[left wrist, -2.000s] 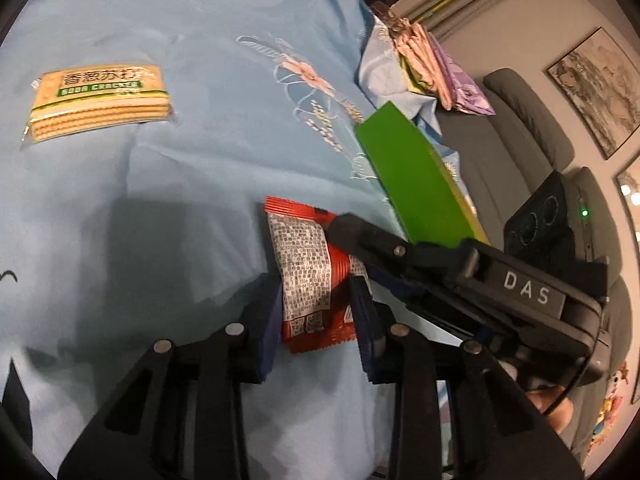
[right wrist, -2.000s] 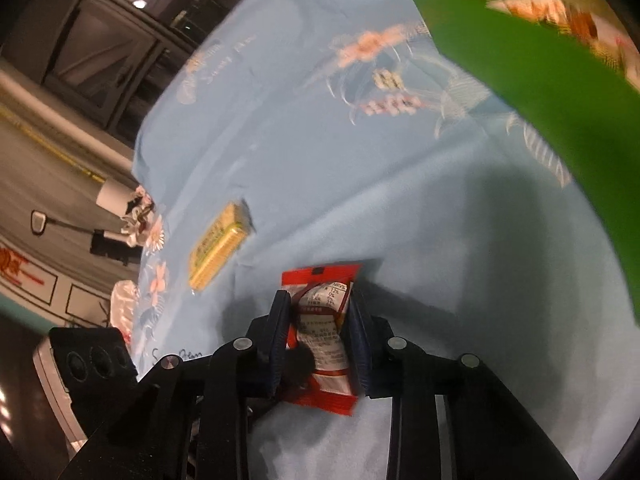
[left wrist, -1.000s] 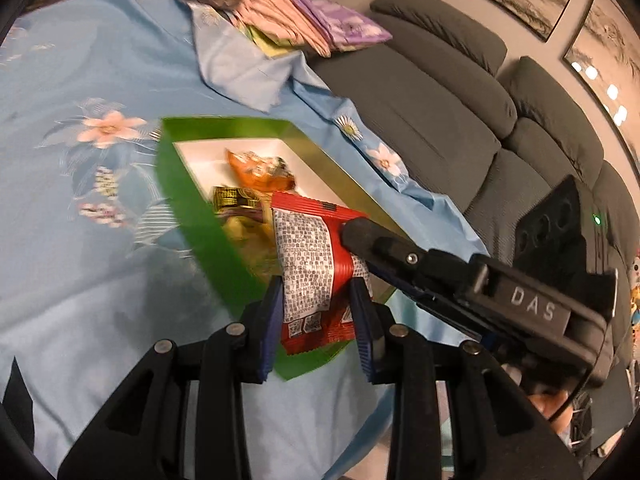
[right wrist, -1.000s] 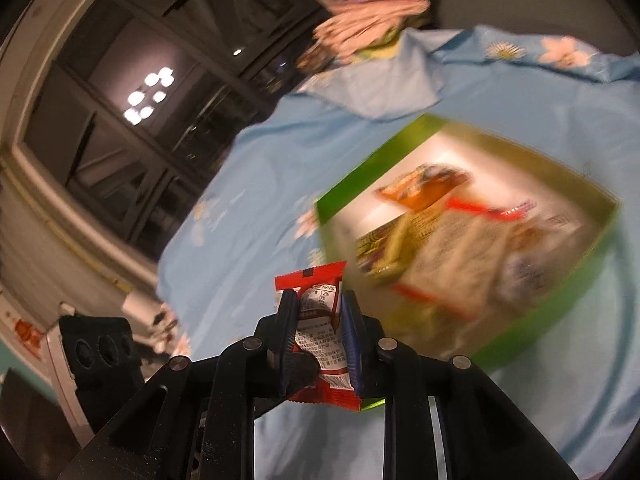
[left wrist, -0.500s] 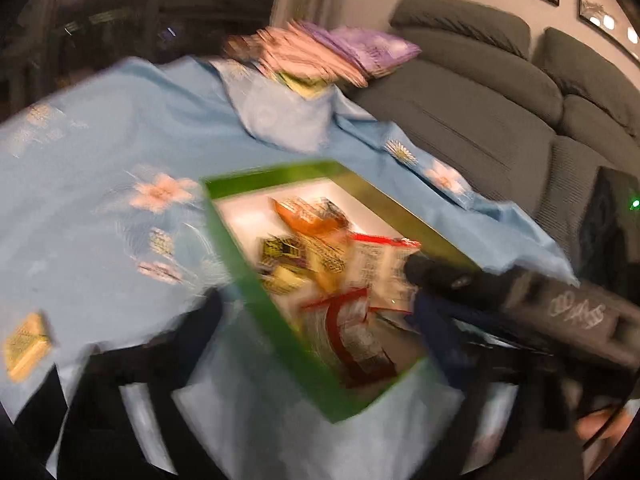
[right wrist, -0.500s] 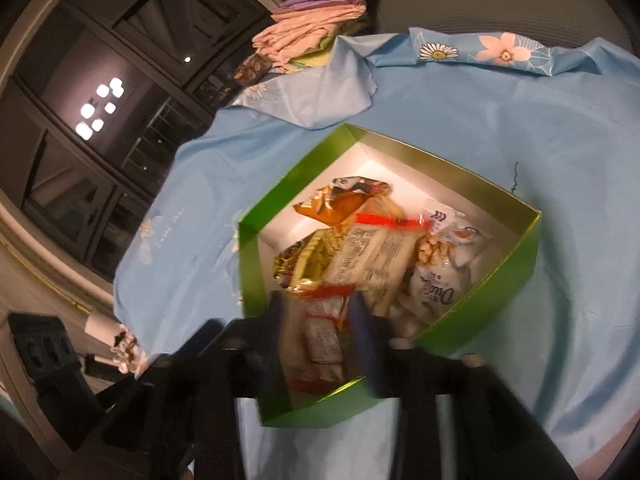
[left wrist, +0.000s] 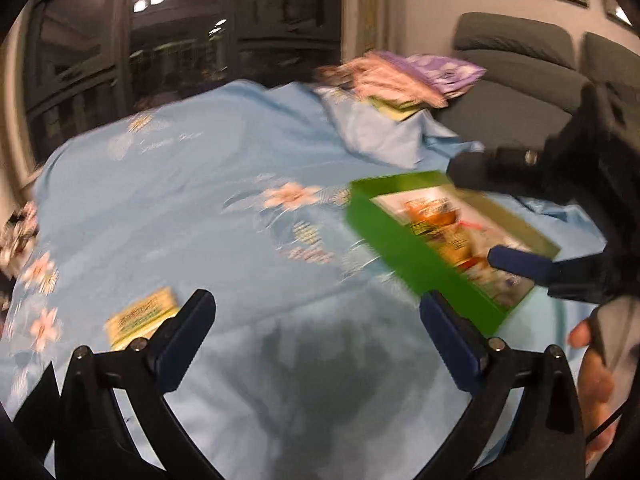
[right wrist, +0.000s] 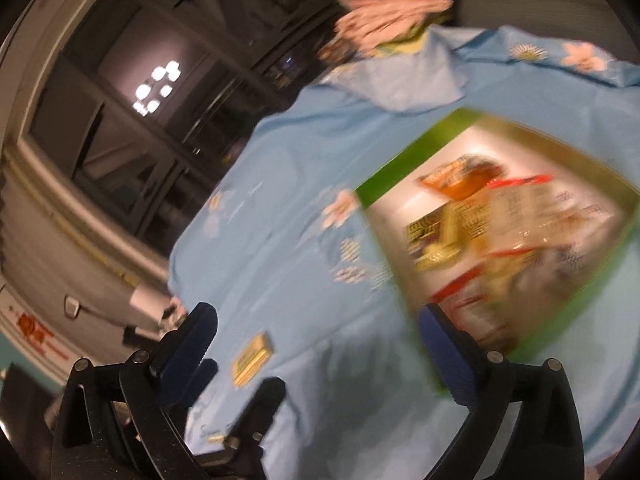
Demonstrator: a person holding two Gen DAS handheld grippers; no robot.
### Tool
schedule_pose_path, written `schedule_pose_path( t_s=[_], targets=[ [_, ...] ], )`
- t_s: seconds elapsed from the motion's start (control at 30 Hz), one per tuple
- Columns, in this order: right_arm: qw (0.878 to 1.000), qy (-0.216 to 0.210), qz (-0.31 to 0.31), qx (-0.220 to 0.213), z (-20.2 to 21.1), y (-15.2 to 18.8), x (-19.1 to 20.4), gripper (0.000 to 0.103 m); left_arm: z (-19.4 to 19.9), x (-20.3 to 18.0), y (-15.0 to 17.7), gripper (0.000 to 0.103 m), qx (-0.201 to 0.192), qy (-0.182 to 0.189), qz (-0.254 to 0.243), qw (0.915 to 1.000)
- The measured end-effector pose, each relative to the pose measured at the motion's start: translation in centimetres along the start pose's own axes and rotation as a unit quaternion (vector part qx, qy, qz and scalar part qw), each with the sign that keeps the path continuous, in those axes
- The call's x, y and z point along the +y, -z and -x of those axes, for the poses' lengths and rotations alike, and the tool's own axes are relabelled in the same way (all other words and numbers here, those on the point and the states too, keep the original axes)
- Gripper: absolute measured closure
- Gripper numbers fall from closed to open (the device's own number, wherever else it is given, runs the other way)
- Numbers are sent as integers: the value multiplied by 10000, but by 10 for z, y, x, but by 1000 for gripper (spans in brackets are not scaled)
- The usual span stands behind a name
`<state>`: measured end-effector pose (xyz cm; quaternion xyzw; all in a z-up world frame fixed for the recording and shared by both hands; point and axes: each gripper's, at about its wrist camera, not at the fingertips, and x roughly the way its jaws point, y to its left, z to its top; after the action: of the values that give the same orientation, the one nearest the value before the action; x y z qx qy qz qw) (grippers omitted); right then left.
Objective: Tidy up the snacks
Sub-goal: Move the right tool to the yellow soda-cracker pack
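Note:
A green box point(left wrist: 404, 250) point(right wrist: 404, 160) with several snack packs point(right wrist: 500, 232) in it stands on the blue flowered cloth point(left wrist: 240, 208), to the right in both views. A red packet point(right wrist: 464, 288) lies blurred among them near the box's front corner. My left gripper point(left wrist: 316, 312) is open and empty over bare cloth, left of the box. My right gripper point(right wrist: 318, 320) has its jaws opening with nothing between them; in the left wrist view it point(left wrist: 476, 214) hovers over the box. A yellow cracker pack point(left wrist: 140, 316) point(right wrist: 252, 356) lies on the cloth beside my left gripper's left finger.
A pile of pink and purple packets point(left wrist: 404, 76) sits at the cloth's far end. A grey sofa point(left wrist: 516, 80) stands behind it to the right. Dark windows point(left wrist: 160, 60) fill the back. A person's hand point(left wrist: 592, 372) holds the right gripper's handle.
Both grippers opened and let go of the red packet, which now lies in the green box. Both views swung left, bringing the cracker pack into sight.

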<state>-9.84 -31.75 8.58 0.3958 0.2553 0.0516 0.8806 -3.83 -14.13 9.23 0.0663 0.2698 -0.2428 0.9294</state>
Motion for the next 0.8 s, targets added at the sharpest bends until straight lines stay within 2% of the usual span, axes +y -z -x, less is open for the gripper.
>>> schedule_pose_path(
  t_s=[0.13,0.2,0.27,0.33,0.43,0.57,0.63,0.8],
  targets=[
    [9986,-18,265,459,-42,14,31,2,9,49,32,1,85,-358,517,9980],
    [9962,152,537,667,-63,23,47,2,19,75,56,1,43,-735,711,9947],
    [9909,371,914,921,-87,37,67,2,22,102,75,1,274,-1198,1010,9873],
    [9841,440,1274,1155,-111,51,86,2,25,122,87,1,414,-1451,1333,9795],
    [9785,383,1601,1241,-140,66,109,2,31,147,91,1,490,-1829,1555,9695],
    [9612,543,2126,1670,-190,84,141,2,47,169,91,1,279,-1714,1996,9644],
    [9479,742,2425,1926,-223,96,154,2,52,178,90,1,257,-1726,2100,9620],
    [9192,1317,2798,2437,-275,126,165,2,61,193,92,1,227,-2297,1953,9532]
  ],
)
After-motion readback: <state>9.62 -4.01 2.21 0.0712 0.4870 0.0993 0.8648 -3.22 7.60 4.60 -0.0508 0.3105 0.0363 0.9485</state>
